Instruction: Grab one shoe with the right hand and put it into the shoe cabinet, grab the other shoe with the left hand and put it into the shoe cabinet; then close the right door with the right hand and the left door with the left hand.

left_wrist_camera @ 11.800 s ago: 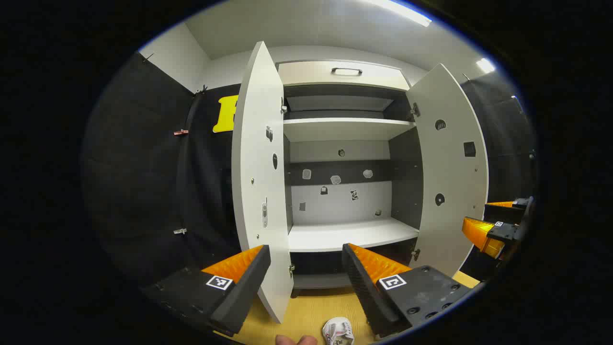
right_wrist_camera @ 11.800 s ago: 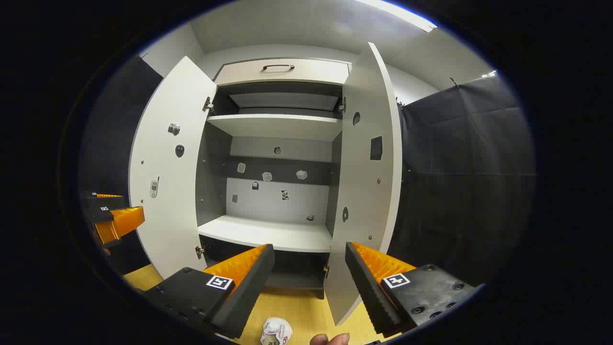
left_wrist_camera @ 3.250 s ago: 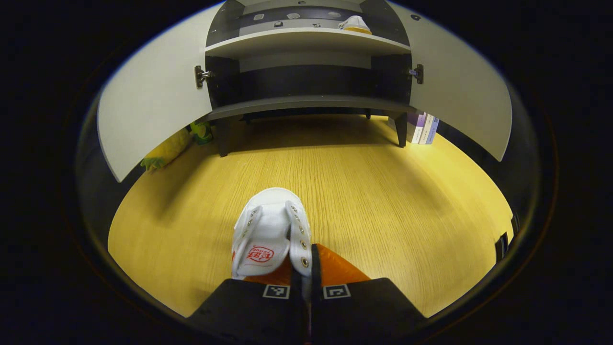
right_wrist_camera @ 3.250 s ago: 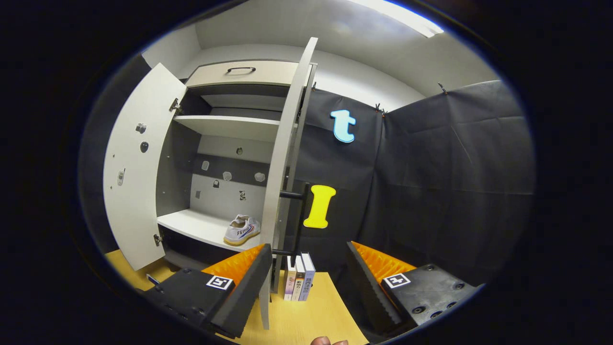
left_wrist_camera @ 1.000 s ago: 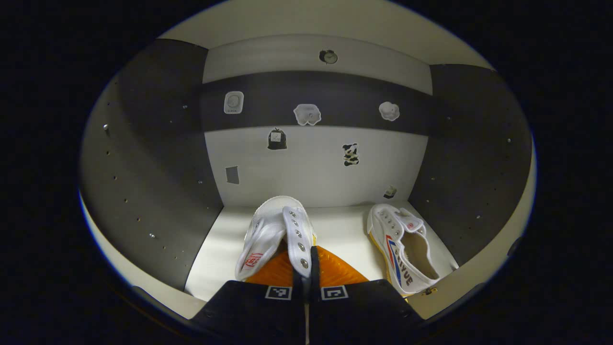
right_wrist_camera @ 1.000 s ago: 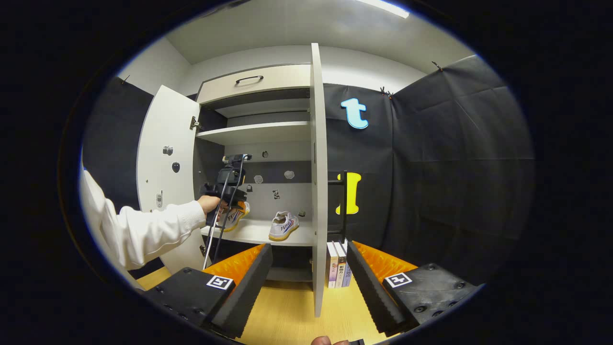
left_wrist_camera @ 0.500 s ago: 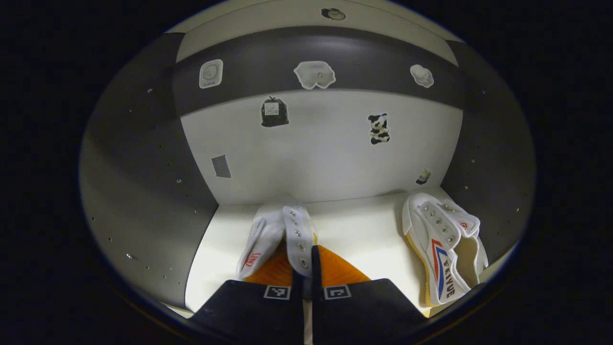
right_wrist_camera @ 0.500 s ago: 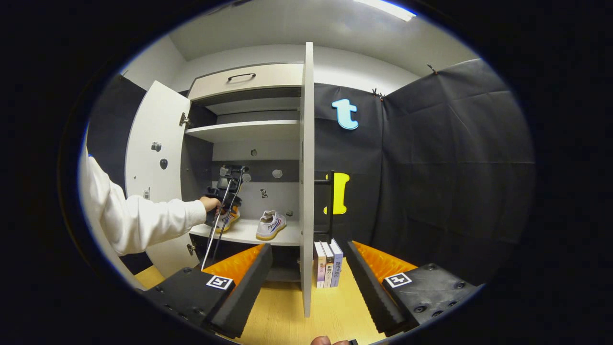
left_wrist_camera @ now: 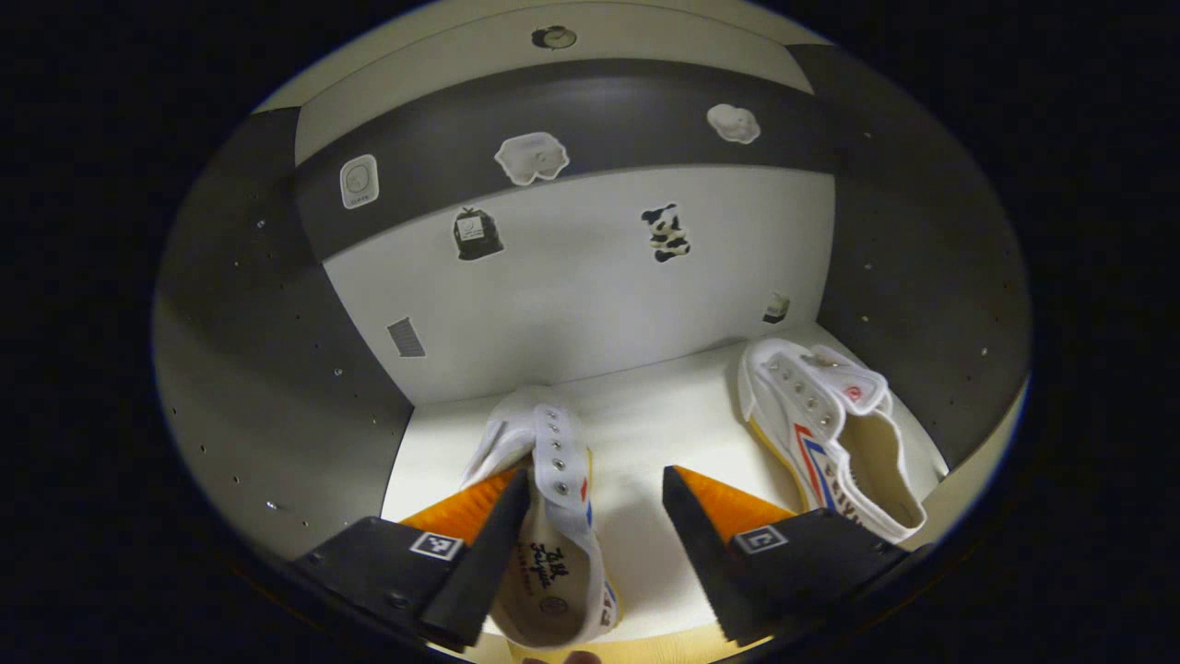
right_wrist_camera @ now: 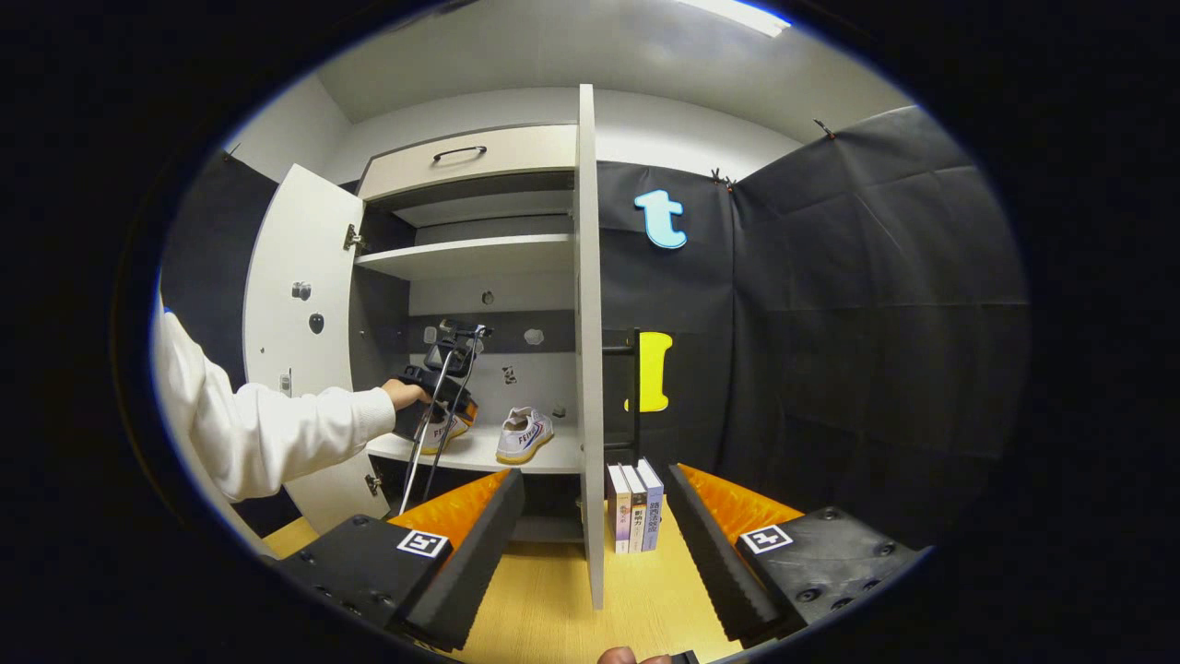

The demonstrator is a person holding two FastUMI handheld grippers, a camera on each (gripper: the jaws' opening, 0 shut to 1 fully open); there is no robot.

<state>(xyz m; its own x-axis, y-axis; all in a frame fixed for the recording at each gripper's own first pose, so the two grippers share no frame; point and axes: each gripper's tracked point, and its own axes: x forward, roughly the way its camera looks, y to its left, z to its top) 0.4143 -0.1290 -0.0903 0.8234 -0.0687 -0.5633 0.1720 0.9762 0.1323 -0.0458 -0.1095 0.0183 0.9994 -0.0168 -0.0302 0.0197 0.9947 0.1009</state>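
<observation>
Left gripper [left_wrist_camera: 595, 484] spread over a white canvas sneaker [left_wrist_camera: 548, 516] on the cabinet shelf [left_wrist_camera: 682, 420]; right gripper [right_wrist_camera: 595, 489] likewise spread, empty.

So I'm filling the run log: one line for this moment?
left gripper open | white canvas shoes on white cabinet shelf | right gripper open | doors open

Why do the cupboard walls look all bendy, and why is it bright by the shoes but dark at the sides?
In the left gripper view, the fisheye lens curves the cabinet's back wall; light falls on the white shelf and both shoes, while the grey side walls sit in shade. In the right gripper view, the right door bows slightly, and a ceiling light glares brightly.
</observation>
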